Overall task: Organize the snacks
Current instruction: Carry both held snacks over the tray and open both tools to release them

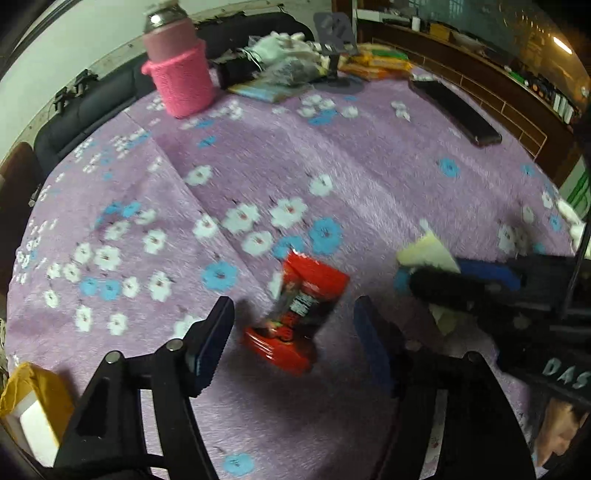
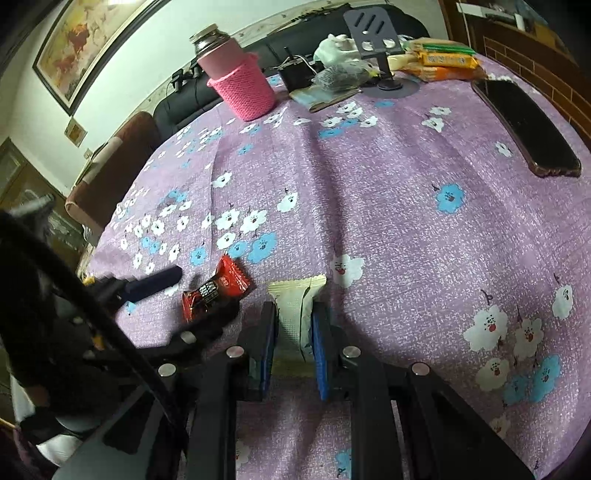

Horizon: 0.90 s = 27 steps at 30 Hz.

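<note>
A red snack packet [image 1: 299,314] lies on the purple flowered tablecloth [image 1: 369,177], blurred in the left wrist view. My left gripper [image 1: 294,312] is open, one finger on each side of the packet, and neither pad touches it. The right wrist view shows the same red packet [image 2: 218,290] between the left gripper's [image 2: 195,299] dark fingers. My right gripper [image 2: 294,314] is shut on a cream snack packet [image 2: 297,295], whose crimped end sticks out past the blue pads. From the left wrist view that cream packet [image 1: 428,253] shows at the right, in the right gripper [image 1: 461,275].
At the far side of the table stand a pink flask in a knitted sleeve [image 2: 240,85], a grey phone stand [image 2: 376,33], a plastic bag [image 2: 340,77] and orange and yellow snack packs [image 2: 443,61]. A black phone [image 2: 524,125] lies at the right. A yellow item [image 1: 29,402] sits at the near left edge.
</note>
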Available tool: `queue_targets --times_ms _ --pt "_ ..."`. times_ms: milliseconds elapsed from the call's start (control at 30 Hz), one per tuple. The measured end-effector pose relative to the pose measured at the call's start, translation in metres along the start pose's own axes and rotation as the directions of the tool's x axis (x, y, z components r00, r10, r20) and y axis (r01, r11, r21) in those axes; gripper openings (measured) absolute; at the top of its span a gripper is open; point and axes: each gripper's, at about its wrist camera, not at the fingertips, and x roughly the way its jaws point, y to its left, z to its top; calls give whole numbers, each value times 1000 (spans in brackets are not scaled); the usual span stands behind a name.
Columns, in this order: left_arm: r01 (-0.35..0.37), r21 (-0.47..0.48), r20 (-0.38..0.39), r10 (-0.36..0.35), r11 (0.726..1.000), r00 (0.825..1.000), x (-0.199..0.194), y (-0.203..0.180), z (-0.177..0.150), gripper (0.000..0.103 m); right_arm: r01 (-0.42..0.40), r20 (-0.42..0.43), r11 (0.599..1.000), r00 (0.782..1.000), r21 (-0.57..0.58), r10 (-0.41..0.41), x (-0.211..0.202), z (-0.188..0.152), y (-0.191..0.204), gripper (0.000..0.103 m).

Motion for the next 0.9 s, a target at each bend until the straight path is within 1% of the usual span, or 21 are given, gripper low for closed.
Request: queue_targets --times_ms 33,67,100,133,167,267,367,467,567,667,700,733,800,867,900 --pt "6 6 22 -6 1000 1000 -3 -3 -1 55 1 1 1000 1000 0 -1 0 0 0 18" --pt "28 7 22 -29 1000 999 -4 -4 -2 36 5 3 1000 1000 -5 -5 0 0 1 18" --pt "21 5 21 -21 1000 1000 -6 -6 -1 36 7 3 1000 1000 -8 -7 0 -1 2 18" --pt "-17 14 21 17 1000 1000 -7 -8 -1 36 10 5 1000 1000 -13 -10 0 -1 3 18" --pt "-36 21 22 36 999 999 -8 -10 -2 36 13 5 1000 1000 -18 -13 1 -2 4 18" --pt "-43 -15 30 44 999 999 -13 -4 -6 36 17 6 999 1000 -30 -17 2 -3 6 18" --pt "-37 -73 57 42 997 998 -28 6 -14 36 12 10 999 1000 -42 -12 2 -4 9 18" --pt "-33 -135 95 46 990 994 -55 15 -28 36 -12 26 998 1000 -61 14 -1 -5 13 18" --pt "-47 -196 139 76 979 987 -90 23 -51 36 -66 56 994 996 -88 71 -8 -7 21 17" --pt "-65 -279 180 118 958 977 -128 39 -80 36 -122 104 983 985 -137 137 -19 -11 33 17" --pt "-68 -303 191 131 950 973 -139 44 -89 36 -130 119 979 982 -157 150 -23 -12 38 17" --pt "-71 -344 210 150 936 966 -157 51 -105 36 -134 139 973 977 -186 161 -27 -15 44 17" --pt "-77 -394 232 180 916 956 -179 63 -127 36 -124 162 967 973 -223 163 -31 -20 54 17" --pt "-83 -462 252 220 883 943 -203 80 -154 36 -117 182 959 969 -258 168 -34 -26 65 17" --pt "-77 -502 261 236 861 936 -215 90 -170 36 -112 189 956 968 -270 167 -35 -29 70 17"
